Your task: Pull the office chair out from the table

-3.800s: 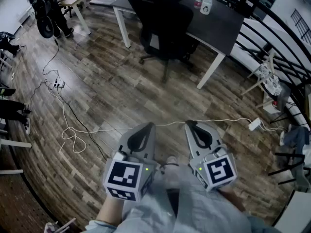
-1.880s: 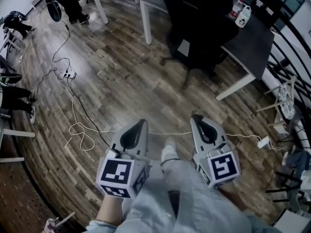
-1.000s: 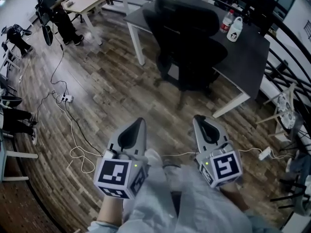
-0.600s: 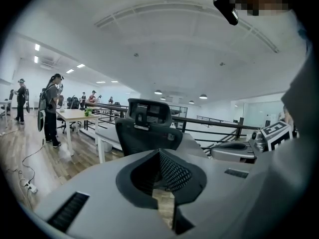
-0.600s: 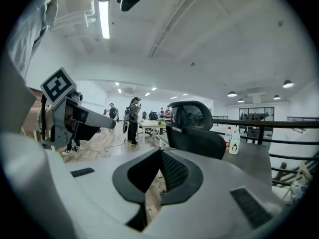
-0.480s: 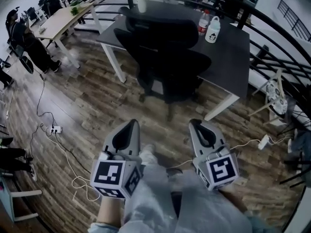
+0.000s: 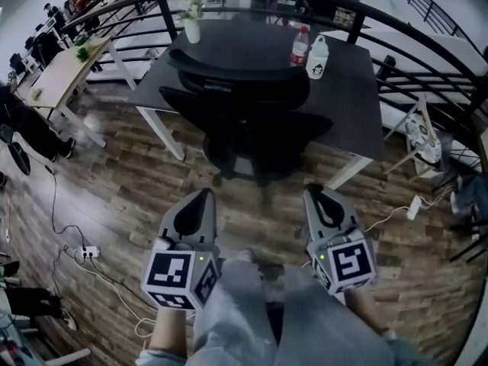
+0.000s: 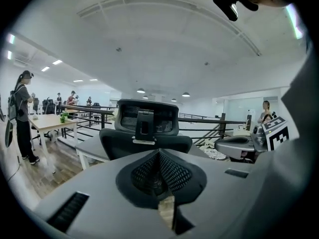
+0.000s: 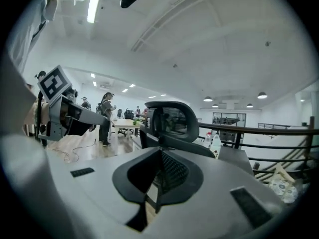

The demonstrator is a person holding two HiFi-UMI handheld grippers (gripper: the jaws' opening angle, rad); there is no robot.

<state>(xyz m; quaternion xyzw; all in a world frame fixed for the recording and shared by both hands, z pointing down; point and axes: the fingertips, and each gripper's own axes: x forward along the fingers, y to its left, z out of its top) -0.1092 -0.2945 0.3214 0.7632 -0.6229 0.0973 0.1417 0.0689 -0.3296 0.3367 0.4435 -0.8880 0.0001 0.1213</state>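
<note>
The black office chair (image 7: 248, 120) stands pushed in at the dark table (image 7: 347, 90), its back and headrest toward me. Both grippers hang in front of my legs, short of the chair and not touching it. My left gripper (image 7: 205, 196) is shut and holds nothing. My right gripper (image 7: 313, 192) is also shut and holds nothing. In the left gripper view the chair (image 8: 146, 123) rises just beyond the closed left gripper (image 8: 159, 154). From the right gripper view, the chair (image 9: 172, 119) shows past the closed right gripper (image 9: 160, 153), slightly left of centre.
A bottle (image 7: 299, 46), a white jug (image 7: 316, 56) and a vase with a plant (image 7: 191, 26) stand on the table. A dark railing (image 7: 427, 33) curves behind it. A power strip (image 7: 88, 252) with cables lies left on the wood floor; a white plug (image 7: 415, 205) lies right.
Both grippers have come forward toward the chair, which now sits closer and more centred in the head view. Their jaws have stayed shut.
</note>
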